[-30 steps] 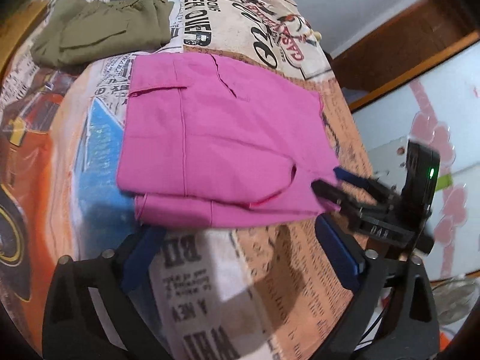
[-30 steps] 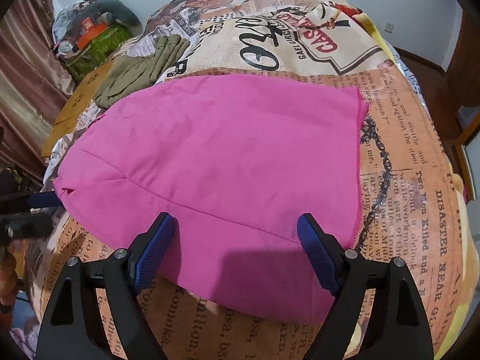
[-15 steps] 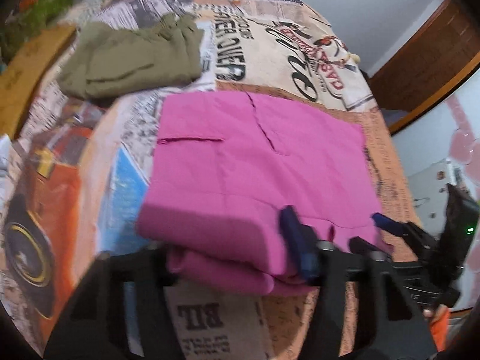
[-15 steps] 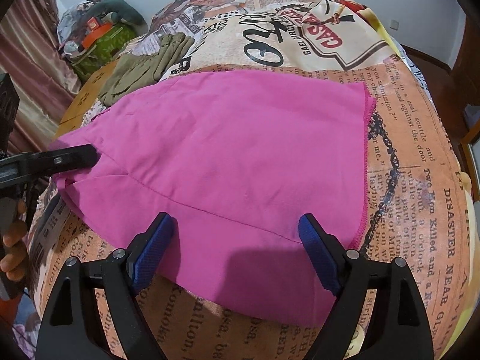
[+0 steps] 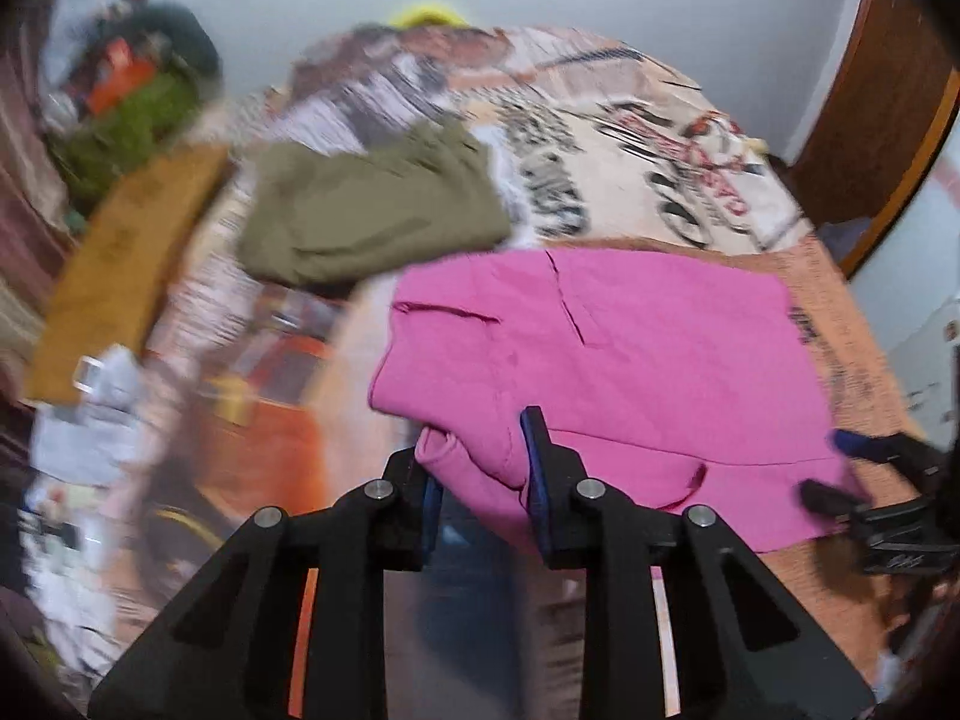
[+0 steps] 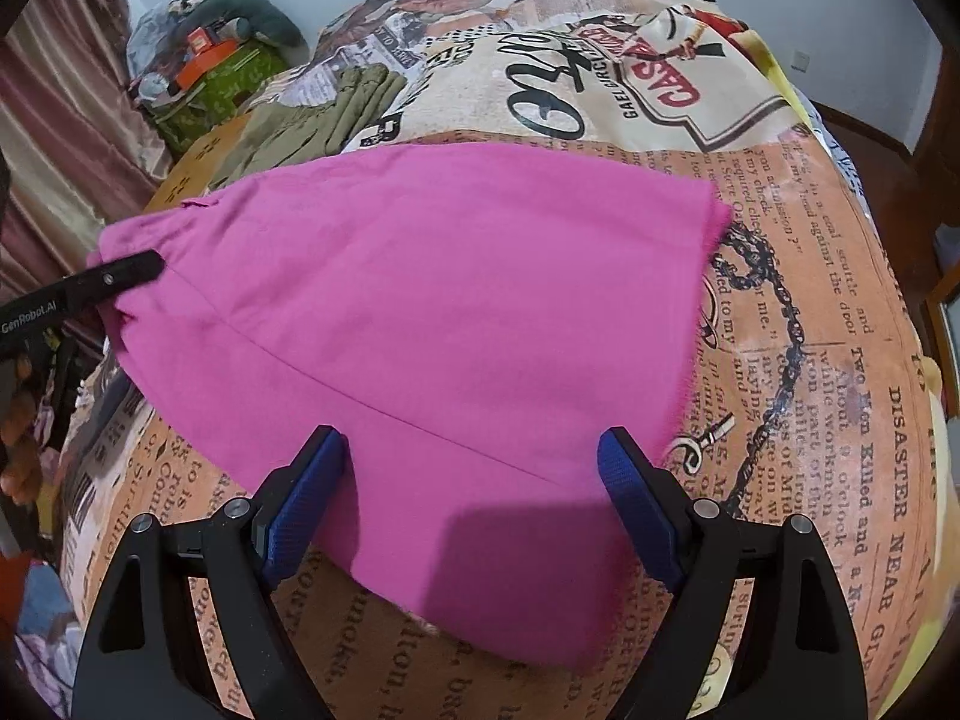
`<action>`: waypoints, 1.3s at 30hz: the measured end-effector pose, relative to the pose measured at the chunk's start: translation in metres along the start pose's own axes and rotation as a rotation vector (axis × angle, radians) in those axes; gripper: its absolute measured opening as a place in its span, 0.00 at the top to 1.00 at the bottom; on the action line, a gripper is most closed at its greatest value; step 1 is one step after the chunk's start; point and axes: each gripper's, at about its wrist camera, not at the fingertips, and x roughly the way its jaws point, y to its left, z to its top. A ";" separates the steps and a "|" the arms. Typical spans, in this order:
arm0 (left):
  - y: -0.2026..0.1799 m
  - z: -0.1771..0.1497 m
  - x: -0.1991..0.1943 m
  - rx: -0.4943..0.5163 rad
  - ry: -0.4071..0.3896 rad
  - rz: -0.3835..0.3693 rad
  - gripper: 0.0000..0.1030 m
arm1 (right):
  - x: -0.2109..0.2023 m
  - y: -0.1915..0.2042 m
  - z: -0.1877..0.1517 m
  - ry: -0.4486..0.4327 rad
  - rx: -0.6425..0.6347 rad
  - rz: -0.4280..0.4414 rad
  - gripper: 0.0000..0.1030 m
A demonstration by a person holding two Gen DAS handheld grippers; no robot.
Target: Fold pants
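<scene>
Far left stuff: a cluttered pile (image 6: 204,84) with a green box and an orange thing on top sits by the curtain, pretty much off the bed.
Olive pants: folded olive pants (image 5: 372,204) lie on the bed behind the pink ones, just beside their far-left corner.
Bed: newspaper-print bedspread (image 6: 798,324), it carries everything.
Left hand-held gripper: the left hand-held gripper (image 5: 480,468) is at the left corner of the pink pants, jaws narrow and closing, with a bunched fold of pink fabric pinched between the blue pads. The corner looks lifted a bit off the bed. That view is blurry, so don't ask me for fine detail.
Pink pants: the pink pants (image 6: 432,324) are spread mostly flat in the middle of the bed, folded over at least once, with a seam running across.
Right hand-held gripper: the right hand-held gripper (image 6: 474,498) has its jaws wide, over the near edge of the pink pants, one pad each side. Can't tell if the pads touch the cloth, but it's not gripping anything.
</scene>
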 end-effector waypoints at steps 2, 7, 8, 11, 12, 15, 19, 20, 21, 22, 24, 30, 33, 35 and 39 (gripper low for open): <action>0.008 -0.002 -0.008 0.028 -0.046 0.095 0.76 | 0.001 -0.001 0.000 0.006 0.010 0.004 0.18; 0.021 -0.002 -0.024 0.056 -0.090 0.102 0.76 | 0.002 -0.002 -0.002 0.006 0.022 0.003 0.18; 0.018 0.000 -0.029 0.067 -0.105 0.104 0.77 | 0.002 -0.002 -0.001 0.007 0.021 0.001 0.18; 0.005 0.008 -0.041 0.091 -0.147 0.090 0.78 | 0.003 -0.002 -0.001 0.009 0.018 -0.003 0.18; 0.000 0.012 -0.044 0.095 -0.160 0.078 0.78 | 0.003 -0.002 -0.001 0.009 0.017 -0.003 0.18; -0.017 0.025 -0.056 0.111 -0.195 0.031 0.78 | 0.003 -0.002 -0.002 0.009 0.019 -0.001 0.18; -0.042 0.041 -0.067 0.142 -0.215 -0.061 0.79 | 0.003 -0.003 -0.002 0.007 0.020 0.002 0.18; -0.049 0.044 -0.068 0.148 -0.213 -0.091 0.79 | 0.003 -0.004 -0.002 0.007 0.020 0.004 0.18; -0.056 0.047 -0.069 0.155 -0.205 -0.131 0.80 | 0.003 -0.004 -0.002 0.005 0.021 0.005 0.18; -0.060 0.049 -0.069 0.159 -0.200 -0.154 0.80 | 0.004 -0.004 -0.002 0.005 0.023 0.007 0.18; -0.072 0.053 -0.068 0.172 -0.179 -0.212 0.81 | 0.004 -0.004 -0.003 0.004 0.025 0.010 0.18; -0.106 0.058 -0.050 0.203 -0.078 -0.341 0.83 | 0.004 -0.003 -0.003 0.001 0.029 0.012 0.18; -0.117 0.056 -0.040 0.195 -0.034 -0.387 0.86 | 0.004 -0.004 -0.003 -0.001 0.030 0.014 0.18; -0.123 0.053 -0.033 0.186 -0.012 -0.413 0.87 | 0.004 -0.004 -0.003 -0.001 0.030 0.015 0.18; -0.134 0.046 -0.019 0.184 0.039 -0.446 0.87 | 0.004 -0.004 -0.004 -0.001 0.030 0.013 0.18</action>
